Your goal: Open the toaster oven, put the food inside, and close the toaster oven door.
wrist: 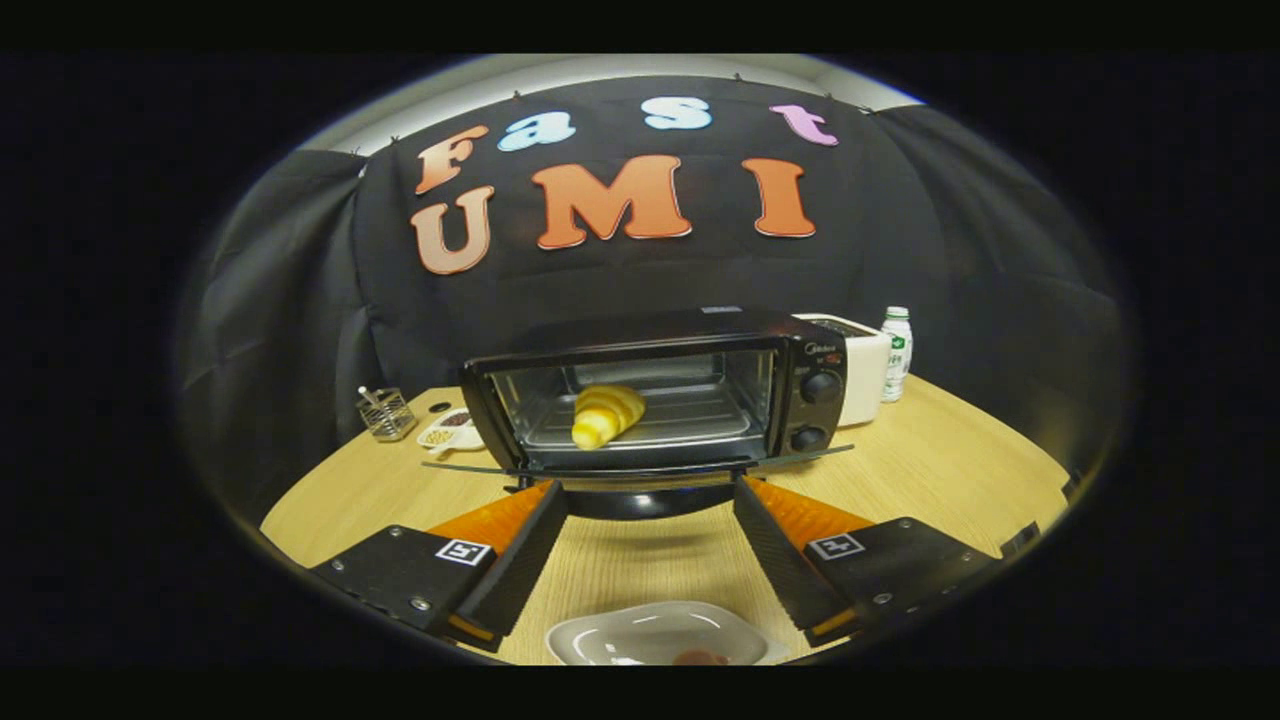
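Wooden worktop (930, 450) carries everything: the jaws (650, 545) hang open and empty, just short of the toaster oven's (650, 400) lowered door (640, 468). Beyond it the food (605, 415) lies on the rack inside, so closing seems next, which calls for lifting that door's front edge.

text: none legible | toaster oven (700, 335) logo: too small | hand-held gripper (648, 488): fingers (510, 560) apart

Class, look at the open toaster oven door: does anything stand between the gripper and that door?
Nothing visible does. The gripper has its jaws spread apart, with the lowered door just ahead of them. The croissant already lies inside the toaster oven.
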Demonstrator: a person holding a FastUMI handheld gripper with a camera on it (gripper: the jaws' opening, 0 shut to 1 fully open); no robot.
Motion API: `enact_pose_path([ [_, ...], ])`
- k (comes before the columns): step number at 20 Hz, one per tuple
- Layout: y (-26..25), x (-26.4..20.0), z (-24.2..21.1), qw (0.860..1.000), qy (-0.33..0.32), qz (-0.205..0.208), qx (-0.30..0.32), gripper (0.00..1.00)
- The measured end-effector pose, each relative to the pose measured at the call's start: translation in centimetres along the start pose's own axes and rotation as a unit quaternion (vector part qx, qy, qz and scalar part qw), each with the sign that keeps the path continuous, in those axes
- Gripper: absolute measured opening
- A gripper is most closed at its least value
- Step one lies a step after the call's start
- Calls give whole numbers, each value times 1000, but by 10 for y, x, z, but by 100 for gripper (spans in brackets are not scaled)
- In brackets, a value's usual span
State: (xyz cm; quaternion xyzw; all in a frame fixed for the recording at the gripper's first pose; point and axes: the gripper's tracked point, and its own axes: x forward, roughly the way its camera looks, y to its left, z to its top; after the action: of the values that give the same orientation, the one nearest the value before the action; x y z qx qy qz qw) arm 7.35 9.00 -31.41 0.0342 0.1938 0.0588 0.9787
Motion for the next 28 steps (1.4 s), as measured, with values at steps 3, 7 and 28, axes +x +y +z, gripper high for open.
enact_pose_path([
  [3, 2, 8, 14, 1000, -14, 3, 17, 99],
  [7, 2, 23, 35, 999, -32, 2, 42, 99],
  [28, 10, -12, 118, 994, -102, -21, -14, 99],
])
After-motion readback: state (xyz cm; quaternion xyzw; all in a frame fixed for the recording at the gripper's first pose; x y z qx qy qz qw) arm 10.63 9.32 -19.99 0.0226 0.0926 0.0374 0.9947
